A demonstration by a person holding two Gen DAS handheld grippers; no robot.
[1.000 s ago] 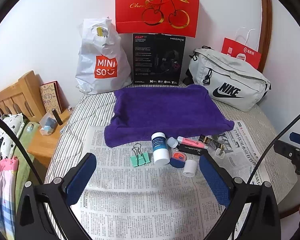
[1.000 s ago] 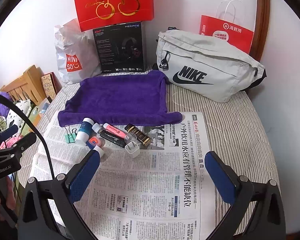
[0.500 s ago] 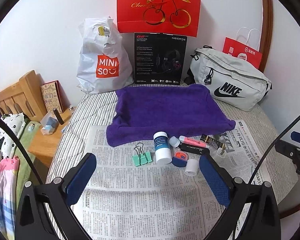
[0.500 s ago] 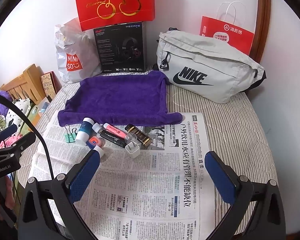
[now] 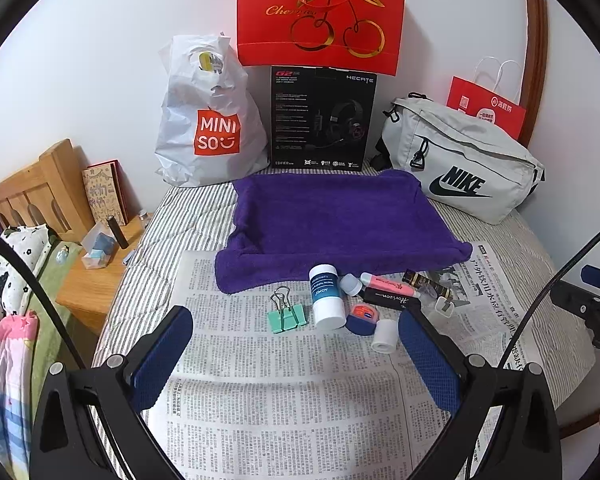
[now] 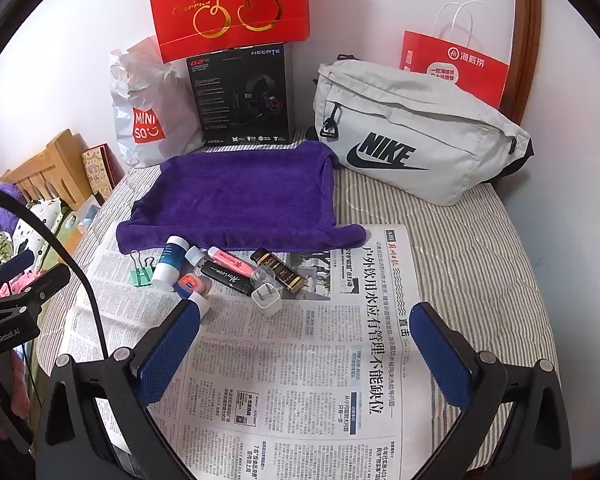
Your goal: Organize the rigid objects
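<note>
Small objects lie clustered on newspaper point(image 5: 284, 392) before a purple towel point(image 5: 332, 220): a green binder clip point(image 5: 286, 316), a white-and-blue bottle point(image 5: 326, 296), a pink tube point(image 5: 386, 283), a black marker point(image 5: 388, 299), a blue tin with an orange lid point(image 5: 361, 318), a white roll point(image 5: 384, 335), a black-and-gold tube point(image 6: 278, 269) and a white charger plug point(image 6: 266, 298). My left gripper point(image 5: 296, 354) hovers open just short of the clip and bottle. My right gripper point(image 6: 306, 346) is open over bare newspaper, nearer than the plug.
A Miniso bag point(image 5: 208, 120), black headset box point(image 5: 322, 118), red cherry bag point(image 5: 320, 16), grey Nike bag point(image 5: 460, 164) and red paper bag point(image 6: 456, 68) line the wall. A wooden nightstand point(image 5: 96, 276) stands left of the striped bed.
The left wrist view has edged slightly forward and left, so the objects sit a touch closer. The right wrist view has barely shifted. Both grippers stay open.
</note>
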